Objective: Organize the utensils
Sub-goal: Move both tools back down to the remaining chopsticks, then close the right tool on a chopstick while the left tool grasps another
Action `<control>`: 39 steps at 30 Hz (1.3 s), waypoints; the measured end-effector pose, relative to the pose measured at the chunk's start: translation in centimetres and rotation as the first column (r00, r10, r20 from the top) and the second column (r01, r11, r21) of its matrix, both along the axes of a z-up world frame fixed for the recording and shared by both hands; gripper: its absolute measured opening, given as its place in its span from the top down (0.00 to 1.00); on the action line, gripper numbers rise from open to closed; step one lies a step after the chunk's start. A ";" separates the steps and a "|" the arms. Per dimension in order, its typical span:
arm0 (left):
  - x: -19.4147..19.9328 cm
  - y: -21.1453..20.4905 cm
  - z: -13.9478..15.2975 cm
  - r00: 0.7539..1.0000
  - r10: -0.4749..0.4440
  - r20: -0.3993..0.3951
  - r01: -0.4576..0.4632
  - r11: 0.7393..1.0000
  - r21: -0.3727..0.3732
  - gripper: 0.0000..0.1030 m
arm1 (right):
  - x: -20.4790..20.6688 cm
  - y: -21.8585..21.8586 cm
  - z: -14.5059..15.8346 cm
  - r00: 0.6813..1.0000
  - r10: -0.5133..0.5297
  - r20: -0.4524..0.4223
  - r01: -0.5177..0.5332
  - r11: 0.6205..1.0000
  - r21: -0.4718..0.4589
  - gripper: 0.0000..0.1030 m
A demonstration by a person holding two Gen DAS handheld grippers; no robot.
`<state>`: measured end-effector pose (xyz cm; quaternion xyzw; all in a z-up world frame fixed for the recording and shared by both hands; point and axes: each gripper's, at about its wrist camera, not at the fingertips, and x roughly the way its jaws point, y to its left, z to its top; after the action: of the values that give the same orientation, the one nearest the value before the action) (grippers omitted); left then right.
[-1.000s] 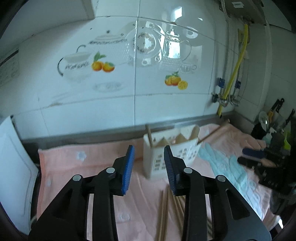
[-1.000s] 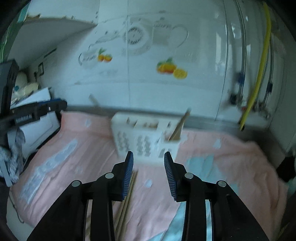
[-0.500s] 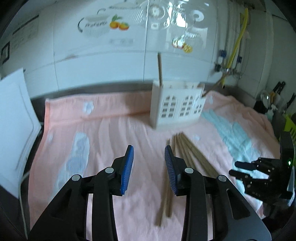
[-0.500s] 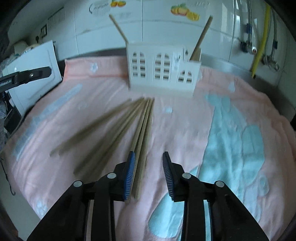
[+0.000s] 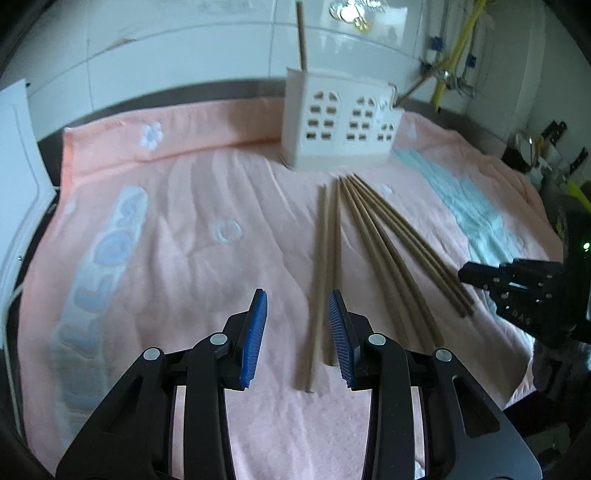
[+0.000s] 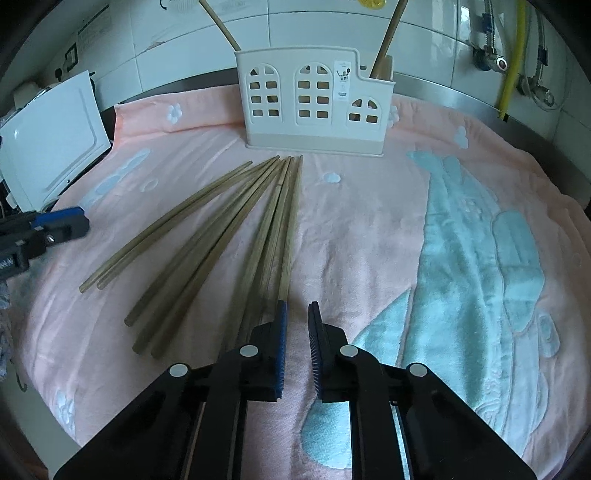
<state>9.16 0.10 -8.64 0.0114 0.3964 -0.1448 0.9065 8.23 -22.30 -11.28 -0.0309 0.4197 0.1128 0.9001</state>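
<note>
Several wooden chopsticks (image 6: 236,221) lie fanned out on a pink towel (image 6: 369,221), tips toward a white utensil holder (image 6: 314,103) with window cutouts. One chopstick (image 6: 386,40) stands in its right compartment and one (image 6: 221,24) in its left. My right gripper (image 6: 297,314) is narrowly open and empty, just right of the rightmost chopsticks' near ends. My left gripper (image 5: 295,306) is open over the left pair of chopsticks (image 5: 325,266); the holder also shows in that view (image 5: 340,125). Each gripper appears in the other's view, the right (image 5: 517,284) and the left (image 6: 44,229).
A white board (image 6: 48,144) leans at the towel's left edge. A tiled wall runs behind the holder, with a yellow hose and valves (image 6: 511,55) at the right. Knives and utensils (image 5: 543,144) stand at the far right of the left wrist view.
Both grippers tilted down from facing the wall to the towel and came lower over the chopsticks. The right gripper's jaws have narrowed.
</note>
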 end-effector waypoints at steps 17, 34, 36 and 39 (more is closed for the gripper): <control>2.3 -2.1 -3.5 0.995 -0.037 -0.089 0.040 0.999 0.026 0.85 | 0.2 0.4 0.1 1.000 0.018 -0.005 -0.017 1.000 0.011 0.89; 1.9 -2.6 -3.4 0.997 -0.026 -0.071 0.032 0.996 0.078 0.85 | 0.6 0.8 -0.4 0.999 0.016 -0.028 -0.016 1.000 0.008 0.87; 1.9 -2.6 -3.4 0.997 -0.027 -0.069 0.033 0.996 0.079 0.85 | 0.6 0.6 -0.5 0.999 0.011 -0.031 -0.011 1.000 0.019 0.87; 1.8 -2.6 -3.4 0.998 -0.023 -0.066 0.027 0.997 0.071 0.85 | 0.6 0.6 -0.6 0.999 0.011 -0.030 -0.011 1.000 0.019 0.87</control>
<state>10.97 -2.47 -12.08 0.0445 0.4305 -0.1420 0.8902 8.85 -21.68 -11.86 -0.0230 0.4321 0.1221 0.8932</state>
